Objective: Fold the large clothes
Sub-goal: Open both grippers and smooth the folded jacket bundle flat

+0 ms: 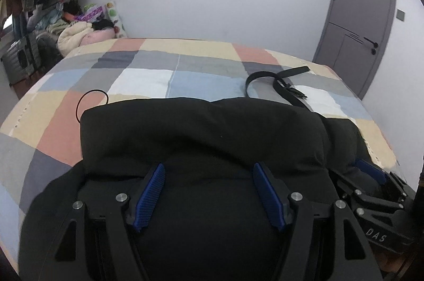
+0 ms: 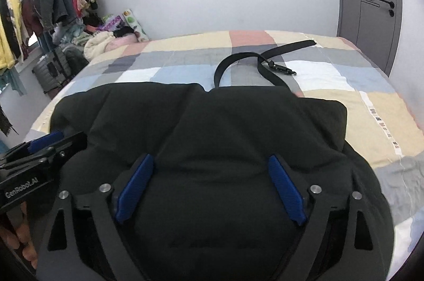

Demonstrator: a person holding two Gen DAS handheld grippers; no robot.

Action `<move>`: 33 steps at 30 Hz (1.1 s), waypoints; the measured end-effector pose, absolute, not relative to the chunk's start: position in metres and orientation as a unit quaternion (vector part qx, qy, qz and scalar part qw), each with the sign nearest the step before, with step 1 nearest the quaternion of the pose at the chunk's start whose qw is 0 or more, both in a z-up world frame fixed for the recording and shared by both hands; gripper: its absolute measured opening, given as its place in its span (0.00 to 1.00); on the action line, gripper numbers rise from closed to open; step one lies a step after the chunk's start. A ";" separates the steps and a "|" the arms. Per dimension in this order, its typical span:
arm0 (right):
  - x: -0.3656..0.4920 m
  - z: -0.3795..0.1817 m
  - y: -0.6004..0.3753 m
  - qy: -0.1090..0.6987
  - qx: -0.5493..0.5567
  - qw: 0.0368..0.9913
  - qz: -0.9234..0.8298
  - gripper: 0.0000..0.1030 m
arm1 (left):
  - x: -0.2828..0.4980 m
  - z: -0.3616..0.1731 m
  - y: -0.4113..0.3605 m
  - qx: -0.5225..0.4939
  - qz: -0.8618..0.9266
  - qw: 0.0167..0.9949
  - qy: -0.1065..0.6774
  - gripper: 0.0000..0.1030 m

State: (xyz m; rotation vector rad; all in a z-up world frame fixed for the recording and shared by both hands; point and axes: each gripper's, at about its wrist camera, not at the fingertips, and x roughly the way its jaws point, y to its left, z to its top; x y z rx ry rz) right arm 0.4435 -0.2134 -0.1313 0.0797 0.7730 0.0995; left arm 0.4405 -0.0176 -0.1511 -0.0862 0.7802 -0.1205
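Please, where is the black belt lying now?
The black belt lies on the checked bedcover, just beyond the far edge of the black garment, toward the grey door.

Seen from both wrists, tilted down along each pair of tongs, close over the black garment (image 1: pixel 201 137) on the checked bed (image 1: pixel 148 77). Facing the white wall and grey door (image 1: pixel 355 16) beyond the tongs. Shared: garment, belt (image 2: pixel 254 63), bed, each view catching the neighbouring tongs at its edge.
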 end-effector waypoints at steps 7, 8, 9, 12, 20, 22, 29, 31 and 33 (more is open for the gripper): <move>0.469 -0.150 -0.207 0.386 0.019 0.921 0.049 0.93 | 0.468 -0.176 -0.014 -0.046 -0.053 0.922 0.380 0.70; 0.469 -0.152 -0.208 0.386 0.020 0.921 0.049 0.93 | 0.468 -0.180 -0.013 -0.047 -0.054 0.923 0.379 0.70; 0.468 -0.154 -0.206 0.383 0.019 0.922 0.049 0.93 | 0.469 -0.183 -0.011 -0.048 -0.056 0.922 0.379 0.70; 0.467 -0.158 -0.200 0.376 0.003 0.925 0.049 0.94 | 0.468 -0.188 -0.005 -0.054 -0.060 0.921 0.382 0.70; 0.459 -0.154 -0.205 0.381 -0.007 0.922 0.070 0.95 | 0.453 -0.188 0.006 -0.029 -0.052 0.926 0.373 0.75; 0.458 -0.154 -0.210 0.380 -0.006 0.922 0.073 0.95 | 0.448 -0.187 0.006 -0.021 -0.049 0.928 0.368 0.75; 0.448 -0.152 -0.233 0.376 -0.004 0.923 0.083 0.95 | 0.426 -0.185 0.018 0.006 -0.032 0.935 0.353 0.80; 0.444 -0.152 -0.241 0.374 0.004 0.924 0.084 0.95 | 0.423 -0.185 0.026 -0.001 -0.036 0.935 0.353 0.81; 0.441 -0.151 -0.247 0.371 -0.002 0.926 0.076 0.95 | 0.420 -0.185 0.033 -0.004 -0.038 0.933 0.357 0.81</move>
